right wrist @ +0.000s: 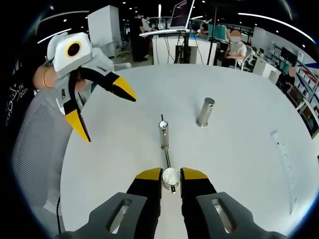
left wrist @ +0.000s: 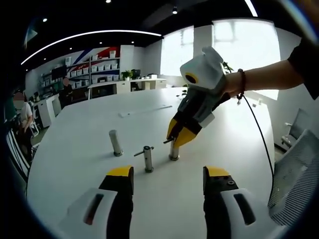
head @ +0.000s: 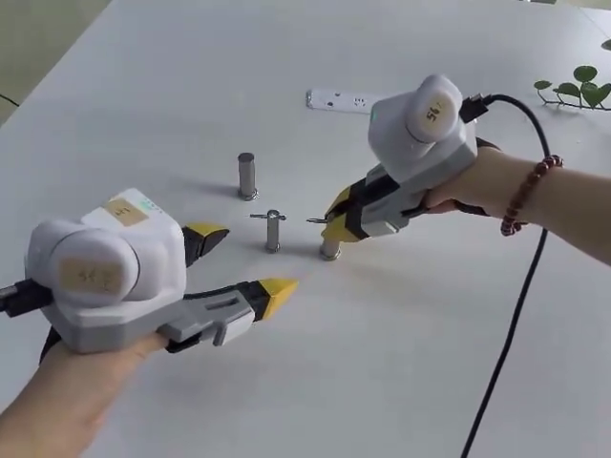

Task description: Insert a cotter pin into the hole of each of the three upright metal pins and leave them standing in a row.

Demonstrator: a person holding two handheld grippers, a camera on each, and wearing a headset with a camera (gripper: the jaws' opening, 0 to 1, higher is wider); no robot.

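**Upright metal pins, three.** Short, plain grey steel cylinders, standing on end on the white desk (head: 401,372) in a loose slanting row.
- Far pin (head: 247,176): bare, standing apart at the back end of the row.
- Middle pin (head: 273,234): a fitted cotter pin (head: 266,216) passes crosswise through it near the top, thin and silvery, sticking out to one side.
- Near pin (head: 330,250): directly under the right tool's tips; in the right gripper view its bright round top (right wrist: 171,176) sits between the two yellow jaw ends.

**Loose cotter pin** (head: 313,220). A thin wire piece, projecting level from the right tool's tips, just above the near pin's top.

**Right tool** (head: 335,216). Jaws narrow, pinching the loose cotter pin; held by a hand wearing a bead bracelet (head: 526,195).

**Left tool** (head: 241,260). Jaws spread wide and holding nothing, off the desk on the near side of the row, clear of all three pins.

**Other items on the desk.** White power strip (head: 339,99) behind the row; black cable (head: 520,286) trailing from the right tool; green plant sprig (head: 578,88) at the far edge.
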